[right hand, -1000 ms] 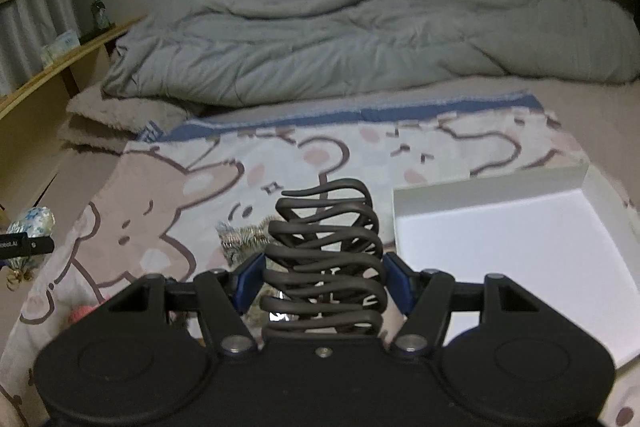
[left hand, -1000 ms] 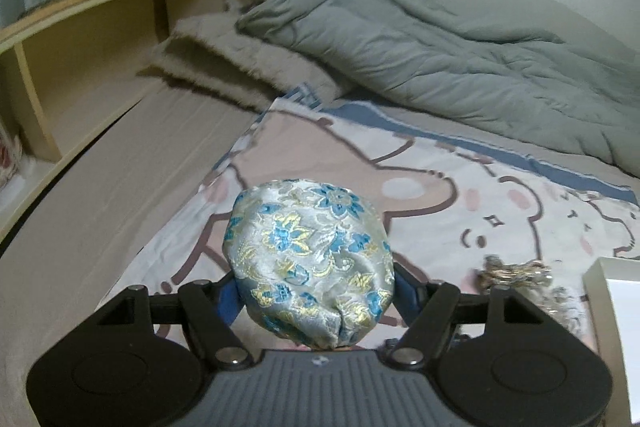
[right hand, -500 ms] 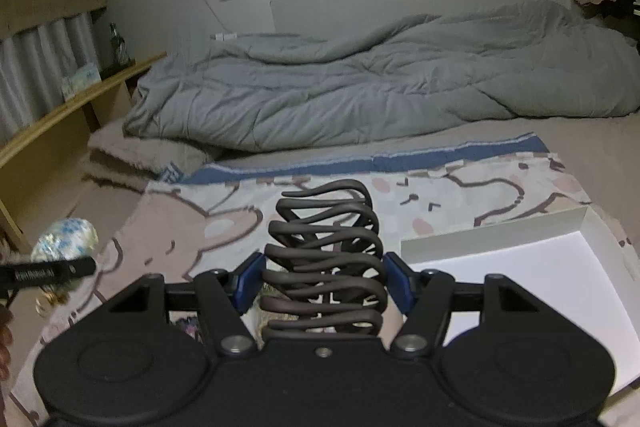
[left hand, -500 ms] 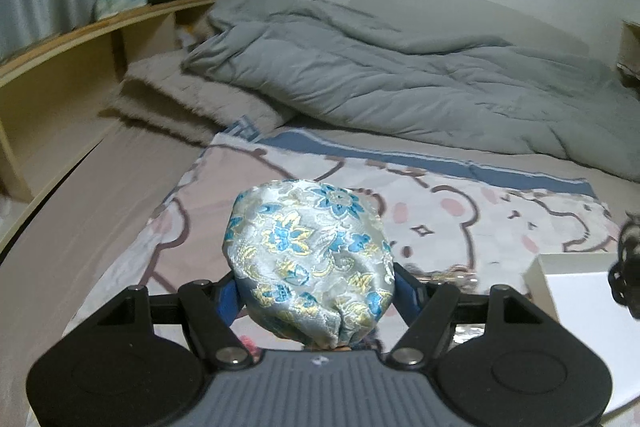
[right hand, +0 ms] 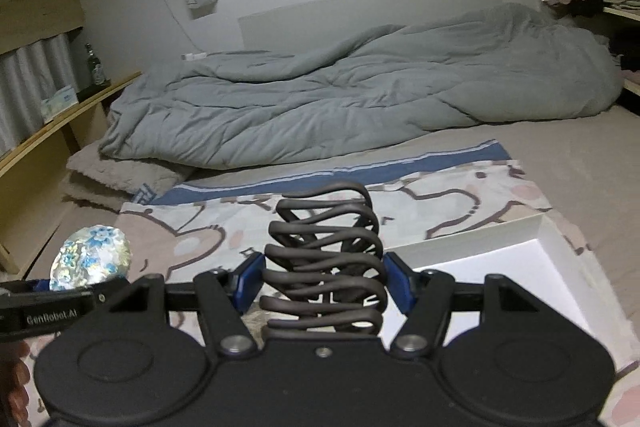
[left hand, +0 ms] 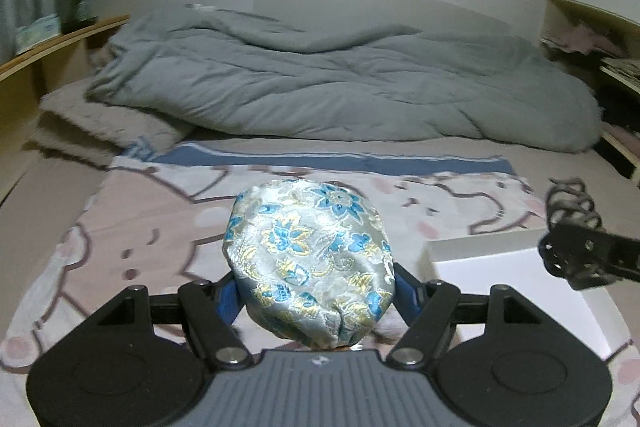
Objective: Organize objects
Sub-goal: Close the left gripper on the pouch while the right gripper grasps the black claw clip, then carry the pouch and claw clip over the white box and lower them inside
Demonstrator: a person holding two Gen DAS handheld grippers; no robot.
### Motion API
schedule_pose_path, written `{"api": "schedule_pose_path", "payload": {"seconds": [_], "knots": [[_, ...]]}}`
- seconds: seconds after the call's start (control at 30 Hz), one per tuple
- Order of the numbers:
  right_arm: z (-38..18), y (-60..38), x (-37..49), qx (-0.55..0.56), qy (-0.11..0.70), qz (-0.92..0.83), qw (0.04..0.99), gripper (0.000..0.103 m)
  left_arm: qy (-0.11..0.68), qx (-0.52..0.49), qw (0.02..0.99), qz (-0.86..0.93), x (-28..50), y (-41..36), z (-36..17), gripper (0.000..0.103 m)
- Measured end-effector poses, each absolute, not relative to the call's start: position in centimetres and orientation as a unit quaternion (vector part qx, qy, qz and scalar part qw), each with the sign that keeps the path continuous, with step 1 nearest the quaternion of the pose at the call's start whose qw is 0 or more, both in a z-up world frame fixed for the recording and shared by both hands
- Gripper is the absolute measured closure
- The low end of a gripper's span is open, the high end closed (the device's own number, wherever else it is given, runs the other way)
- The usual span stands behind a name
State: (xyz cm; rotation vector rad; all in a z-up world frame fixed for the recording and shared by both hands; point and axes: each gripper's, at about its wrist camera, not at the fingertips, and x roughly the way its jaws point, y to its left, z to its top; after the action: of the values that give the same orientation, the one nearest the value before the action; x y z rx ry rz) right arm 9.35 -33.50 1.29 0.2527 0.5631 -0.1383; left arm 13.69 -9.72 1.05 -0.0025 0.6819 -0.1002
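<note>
Two grippers, both clamped: left gripper [left hand: 310, 291] grips brocade pouch [left hand: 308, 259], its underside hidden behind the gripper body; right gripper [right hand: 324, 283] grips brown claw clip [right hand: 324, 267]. White box [right hand: 500, 267] sits below-right, partly cut off. Only right view shows pouch's side [right hand: 91, 258].
</note>
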Motion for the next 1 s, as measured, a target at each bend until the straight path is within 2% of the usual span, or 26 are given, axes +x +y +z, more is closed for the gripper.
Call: {"api": "schedule_pose_path", "payload": {"seconds": [0.27, 0.8, 1.0], "knots": [[1.1, -37.1, 9.8, 0.112, 0.289, -0.095, 0.946, 0.038, 0.342, -0.001, 0.935, -0.091, 15.4, -15.4, -0.4, 0.03], [-4.2, -43.9, 13.4, 0.139, 0.334, -0.128, 0.923, 0.038, 0.399, -0.052, 0.907, -0.124, 22.4, -21.7, -4.3, 0.03], [-5.9, -45.2, 14.9, 0.143, 0.346, -0.132, 0.918, 0.038, 0.407, -0.042, 0.899, -0.154, 24.6, -24.1, -6.1, 0.03]]}}
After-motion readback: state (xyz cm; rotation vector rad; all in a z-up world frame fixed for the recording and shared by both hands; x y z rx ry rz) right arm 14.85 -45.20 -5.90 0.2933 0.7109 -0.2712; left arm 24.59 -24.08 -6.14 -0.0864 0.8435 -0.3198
